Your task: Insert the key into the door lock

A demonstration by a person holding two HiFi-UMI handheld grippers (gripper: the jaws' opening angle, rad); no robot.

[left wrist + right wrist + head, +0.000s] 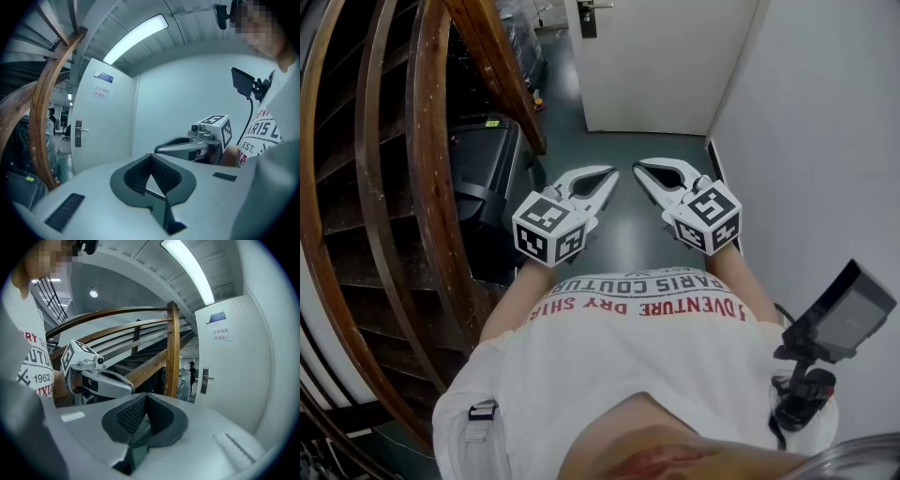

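Note:
A white door (666, 56) stands shut at the end of a narrow hallway, with a metal handle and lock plate (589, 13) near its left edge. I hold both grippers side by side in front of my chest, pointing toward the door and well short of it. The left gripper (613, 172) has its jaws closed tip to tip with nothing between them. The right gripper (638, 169) is likewise shut and empty. No key shows in any view. In the left gripper view the lock plate (78, 132) is at the left; in the right gripper view, the lock plate (205, 379) is at the right.
A curved wooden stair railing (431, 187) and dark steps run along the left. A black bin-like machine (483, 173) stands beside it. A white wall (825, 141) closes the right side. Dark floor (628, 145) leads to the door. A small screen on a mount (839, 314) hangs by my chest.

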